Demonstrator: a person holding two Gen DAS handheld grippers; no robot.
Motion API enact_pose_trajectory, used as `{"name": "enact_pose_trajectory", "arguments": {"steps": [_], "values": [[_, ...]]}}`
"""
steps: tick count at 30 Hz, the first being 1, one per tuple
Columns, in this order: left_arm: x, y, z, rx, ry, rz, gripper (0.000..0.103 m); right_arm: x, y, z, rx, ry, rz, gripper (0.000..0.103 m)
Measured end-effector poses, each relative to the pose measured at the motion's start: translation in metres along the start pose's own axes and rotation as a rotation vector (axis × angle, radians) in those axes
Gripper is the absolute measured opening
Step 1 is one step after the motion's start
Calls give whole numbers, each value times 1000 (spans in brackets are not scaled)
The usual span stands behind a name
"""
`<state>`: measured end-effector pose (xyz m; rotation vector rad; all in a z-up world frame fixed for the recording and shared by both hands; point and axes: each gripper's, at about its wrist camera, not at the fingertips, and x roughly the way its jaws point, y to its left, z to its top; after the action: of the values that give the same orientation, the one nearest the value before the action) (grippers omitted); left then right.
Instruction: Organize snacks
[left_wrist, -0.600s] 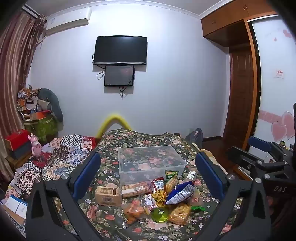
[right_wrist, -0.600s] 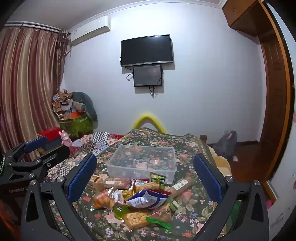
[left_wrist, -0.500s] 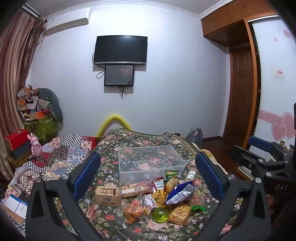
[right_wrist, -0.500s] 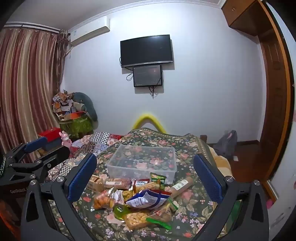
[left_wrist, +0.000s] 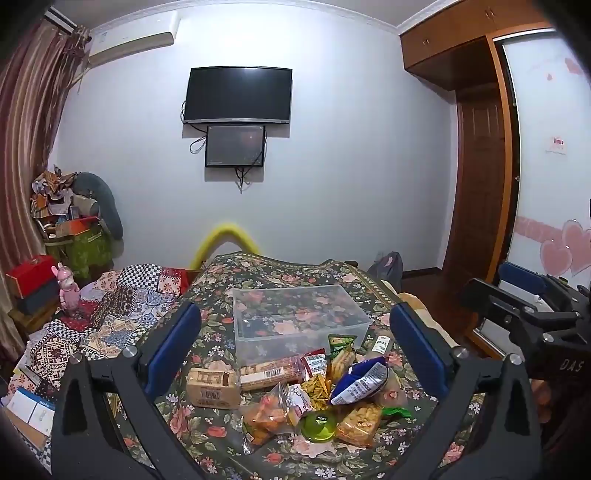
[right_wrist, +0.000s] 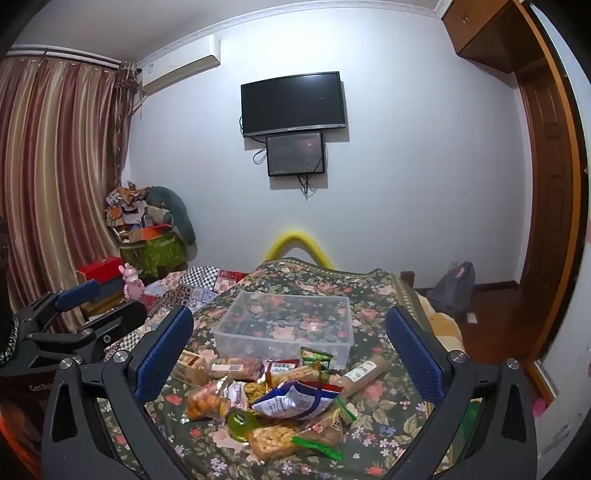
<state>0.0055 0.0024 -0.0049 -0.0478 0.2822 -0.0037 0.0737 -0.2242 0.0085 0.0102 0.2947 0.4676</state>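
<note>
A clear empty plastic bin (left_wrist: 295, 321) (right_wrist: 288, 325) stands on a floral-covered table (left_wrist: 229, 439). In front of it lies a pile of snacks: a brown cracker box (left_wrist: 212, 384), a long biscuit pack (left_wrist: 269, 371), a blue-white chip bag (left_wrist: 360, 380) (right_wrist: 295, 400), orange snack bags (left_wrist: 267, 411), a green round tub (left_wrist: 318, 428) (right_wrist: 240, 421). My left gripper (left_wrist: 295, 347) is open and empty, above and short of the pile. My right gripper (right_wrist: 290, 347) is open and empty, likewise held back. Each gripper shows at the other view's edge.
A patterned quilt (left_wrist: 110, 314) covers the surface left of the table. A pink toy (left_wrist: 68, 288) and red box (left_wrist: 29, 275) stand at far left. A wooden door (left_wrist: 476, 184) and wardrobe are at right. A TV (left_wrist: 238, 94) hangs on the back wall.
</note>
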Motion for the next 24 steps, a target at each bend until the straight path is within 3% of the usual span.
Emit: {"name": "enact_pose_trajectory", "arguments": {"steps": [24], "values": [[2, -2, -2, -8, 12, -22, 103, 0, -1, -3, 13, -13, 15, 103]]}}
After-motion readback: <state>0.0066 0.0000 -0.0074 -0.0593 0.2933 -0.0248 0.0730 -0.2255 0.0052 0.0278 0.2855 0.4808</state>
